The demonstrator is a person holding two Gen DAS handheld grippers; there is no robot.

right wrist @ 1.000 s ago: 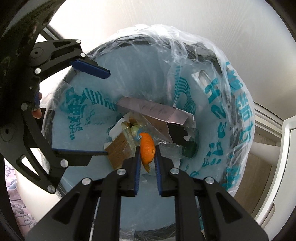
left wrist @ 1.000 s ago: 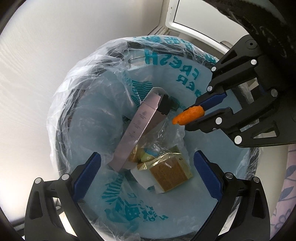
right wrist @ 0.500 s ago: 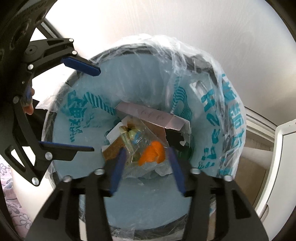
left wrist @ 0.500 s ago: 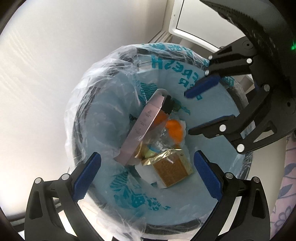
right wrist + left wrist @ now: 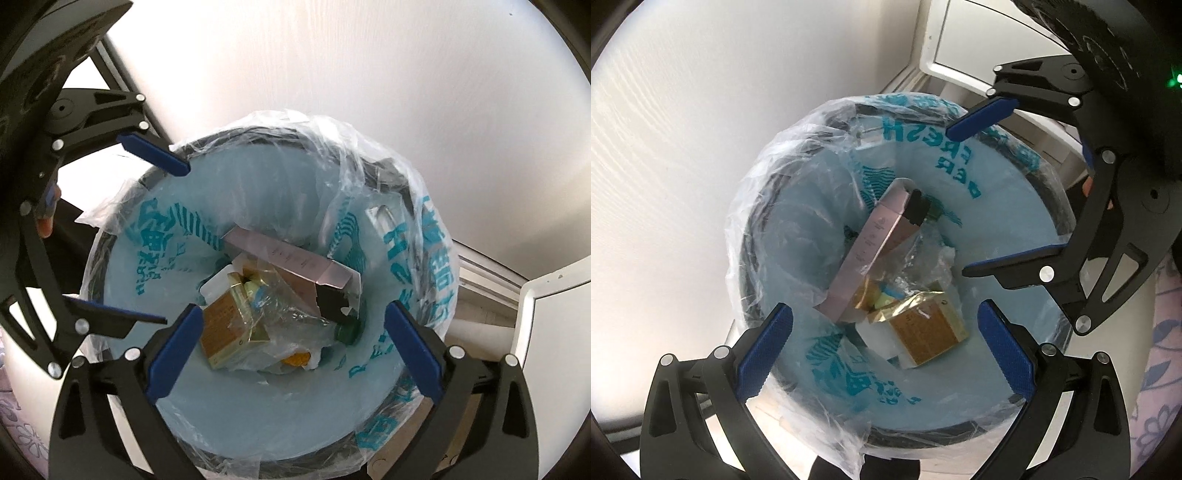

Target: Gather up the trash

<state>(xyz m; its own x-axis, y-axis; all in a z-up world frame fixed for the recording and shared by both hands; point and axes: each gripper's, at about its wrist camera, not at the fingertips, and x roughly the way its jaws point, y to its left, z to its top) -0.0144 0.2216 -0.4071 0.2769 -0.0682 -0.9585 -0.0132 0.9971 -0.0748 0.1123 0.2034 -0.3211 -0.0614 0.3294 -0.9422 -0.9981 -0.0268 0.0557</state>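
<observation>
A round bin lined with a light blue printed plastic bag (image 5: pixel 1008 206) (image 5: pixel 122 273) sits below both grippers. Inside lie a long pink carton (image 5: pixel 871 251) (image 5: pixel 295 262), a brown box (image 5: pixel 923 332) (image 5: pixel 221 328), crumpled clear wrap (image 5: pixel 288 317) and an orange peel (image 5: pixel 295 358) at the bottom. The peel does not show in the left wrist view. My left gripper (image 5: pixel 884 349) is open and empty above the bin; it also shows in the right wrist view (image 5: pixel 155 243). My right gripper (image 5: pixel 295 349) is open and empty above the bin; it also shows in the left wrist view (image 5: pixel 967 199).
A pale wall (image 5: pixel 683 147) (image 5: pixel 332 74) stands behind the bin. A white framed door or window (image 5: pixel 979 48) (image 5: pixel 554 350) is beside it. Purple floral fabric (image 5: pixel 1160 369) lies at the right edge of the left wrist view.
My right gripper opened and let go of the orange peel, which fell into the bin among the trash. Both grippers have risen away from the bin.
</observation>
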